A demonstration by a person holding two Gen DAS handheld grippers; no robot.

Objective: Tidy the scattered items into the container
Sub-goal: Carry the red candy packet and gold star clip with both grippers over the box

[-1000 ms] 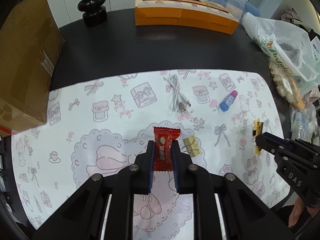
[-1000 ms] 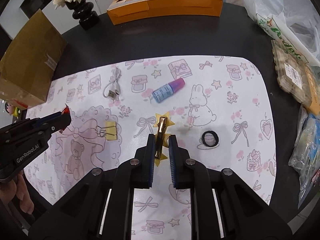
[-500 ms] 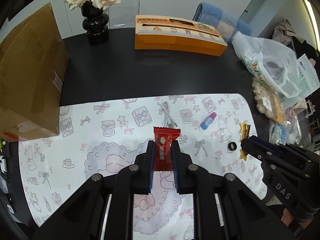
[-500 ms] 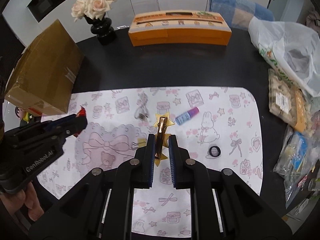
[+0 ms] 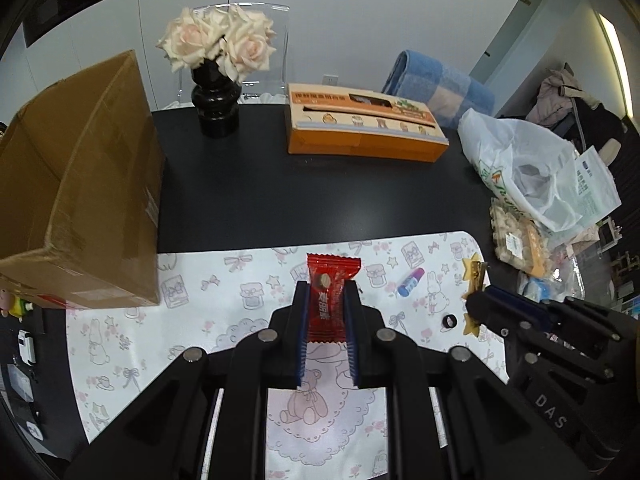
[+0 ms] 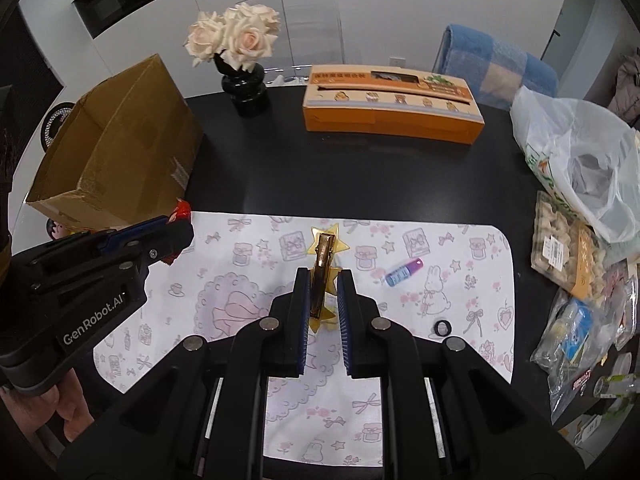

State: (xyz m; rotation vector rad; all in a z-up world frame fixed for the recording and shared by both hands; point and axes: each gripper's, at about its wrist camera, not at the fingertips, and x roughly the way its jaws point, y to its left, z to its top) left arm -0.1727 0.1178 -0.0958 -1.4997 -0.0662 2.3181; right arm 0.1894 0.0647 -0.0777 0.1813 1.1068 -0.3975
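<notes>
Left gripper (image 5: 325,312): closed on a red candy wrapper (image 5: 329,297) that stands upright between the blue pads; in the space of a second it has been lifted from just above the mat to well over it, the view now taking in the whole far side of the table.

Right gripper (image 6: 323,298): clamped on a gold star hair clip (image 6: 323,276); it too has risen with its load, the mat dropping away beneath it.

Container: judged to be the brown cardboard box (image 5: 76,196) at the left edge of the black table (image 5: 320,200), its open top just off the patterned mat (image 6: 248,264); the candy hangs nearer to it than the clip does, neither yet above it.

Left on the mat: a small blue-and-pink tube (image 6: 403,273) and a black ring (image 6: 442,327), lying near each other on the right side; a cable and a yellow binder clip seen a second ago are now hidden, probably behind the grippers.

Bystanders: a black vase of pale roses (image 6: 236,40), an orange carton (image 6: 390,102), a white plastic bag (image 6: 580,164); none looks part of the job.

Meaning: two pickups appear secured at once; the carry toward the box comes next, with at least two items remaining.
</notes>
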